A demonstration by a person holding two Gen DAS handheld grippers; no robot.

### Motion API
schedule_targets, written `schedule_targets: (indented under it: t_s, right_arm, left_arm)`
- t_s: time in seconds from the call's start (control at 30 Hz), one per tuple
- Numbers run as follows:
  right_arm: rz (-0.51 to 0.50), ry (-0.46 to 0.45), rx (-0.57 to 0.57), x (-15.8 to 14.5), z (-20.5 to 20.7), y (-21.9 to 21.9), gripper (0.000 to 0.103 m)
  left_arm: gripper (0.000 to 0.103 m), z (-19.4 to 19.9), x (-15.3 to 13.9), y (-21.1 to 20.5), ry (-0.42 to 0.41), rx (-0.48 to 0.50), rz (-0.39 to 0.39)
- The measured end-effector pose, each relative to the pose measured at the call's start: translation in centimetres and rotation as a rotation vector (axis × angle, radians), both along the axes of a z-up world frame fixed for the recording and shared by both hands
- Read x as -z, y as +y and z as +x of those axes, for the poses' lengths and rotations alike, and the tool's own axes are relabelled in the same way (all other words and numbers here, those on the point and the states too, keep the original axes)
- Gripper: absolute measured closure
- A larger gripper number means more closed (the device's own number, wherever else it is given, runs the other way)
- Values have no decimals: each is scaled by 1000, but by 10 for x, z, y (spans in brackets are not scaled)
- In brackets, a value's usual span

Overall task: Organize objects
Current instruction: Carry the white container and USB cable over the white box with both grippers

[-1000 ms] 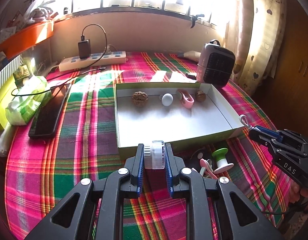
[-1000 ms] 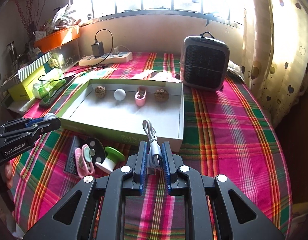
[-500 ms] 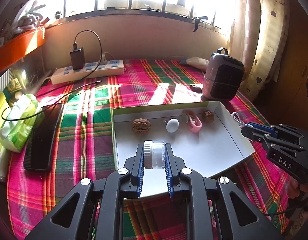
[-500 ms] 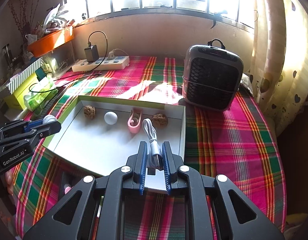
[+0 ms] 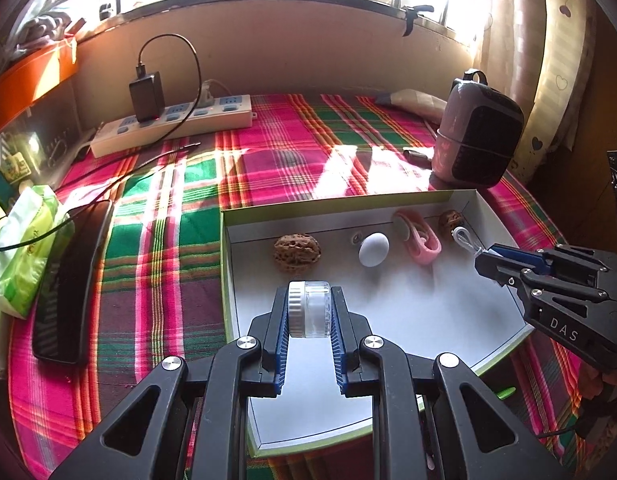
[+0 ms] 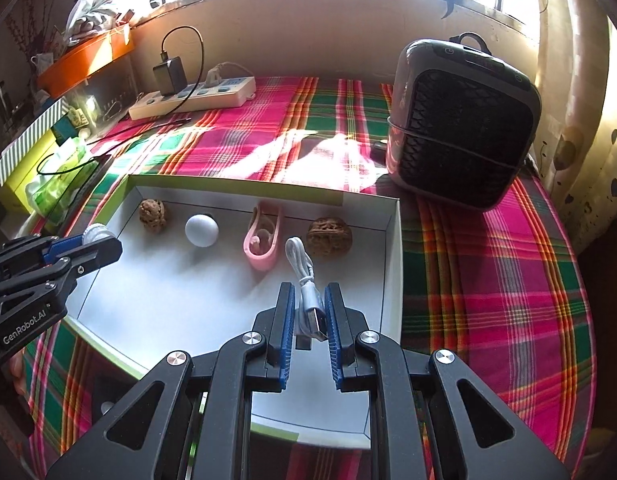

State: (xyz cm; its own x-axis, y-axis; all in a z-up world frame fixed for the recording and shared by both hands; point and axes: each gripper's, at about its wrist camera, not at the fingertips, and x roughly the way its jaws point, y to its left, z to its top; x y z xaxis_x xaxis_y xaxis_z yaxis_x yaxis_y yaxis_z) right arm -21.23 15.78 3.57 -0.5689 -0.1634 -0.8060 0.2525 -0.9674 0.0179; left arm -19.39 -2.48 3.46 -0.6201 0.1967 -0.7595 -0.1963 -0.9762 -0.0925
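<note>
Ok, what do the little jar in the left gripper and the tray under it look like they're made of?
The jar looks like clear plastic or glass, hard to tell which, with a ribbed silvery lid, perhaps metal: its body lets light through and shows white contents. The tray looks like matte white cardboard with green outer edges: thin folded walls and no gloss.

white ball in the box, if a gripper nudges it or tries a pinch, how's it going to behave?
The white ball looks smooth and round, so a nudge would probably send it rolling across the bare floor of the box. It lies apart from the walnut and pink clip, so nothing blocks it. A pinch off its middle may squirt it out.
</note>
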Motion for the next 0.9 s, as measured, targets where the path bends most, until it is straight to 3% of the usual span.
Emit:
schedule_targets:
  t_s: [0.9]
  right_arm:
    - [31, -26, 7, 16, -23, -3, 87]
  left_arm:
    - [86, -22, 18, 9, -27, 8, -75]
